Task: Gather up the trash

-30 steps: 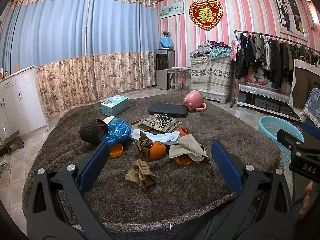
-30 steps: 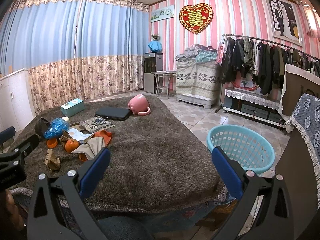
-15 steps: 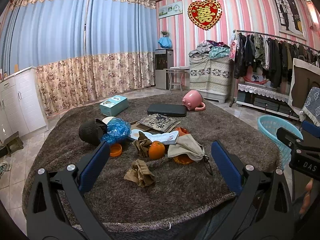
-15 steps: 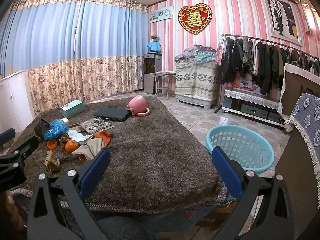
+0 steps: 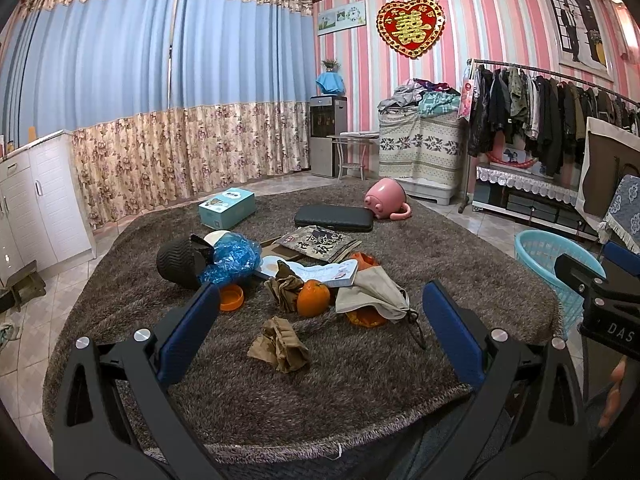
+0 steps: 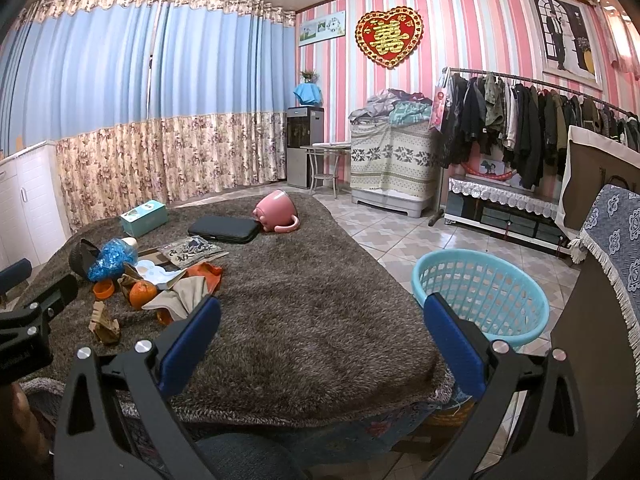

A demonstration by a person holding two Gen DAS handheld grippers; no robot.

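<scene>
Two grippers, left gripper (image 5: 316, 322) and right gripper (image 6: 322, 326), spread wide, holding nothing. Crumpled brown paper (image 5: 279, 345) on shaggy rug (image 5: 360, 380), just ahead. Probably light, soft; pinch the middle.

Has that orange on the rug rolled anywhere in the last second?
No. The orange still sits against the booklet and beige cloth; only the camera drifted slightly.

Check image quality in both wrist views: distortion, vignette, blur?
Left wrist: strong fisheye bowing of the blue pleated curtains, black corner vignette, crumpled brown paper sharp. Right wrist: same bowing and vignette, light blue plastic basket sharp, no motion blur.
</scene>
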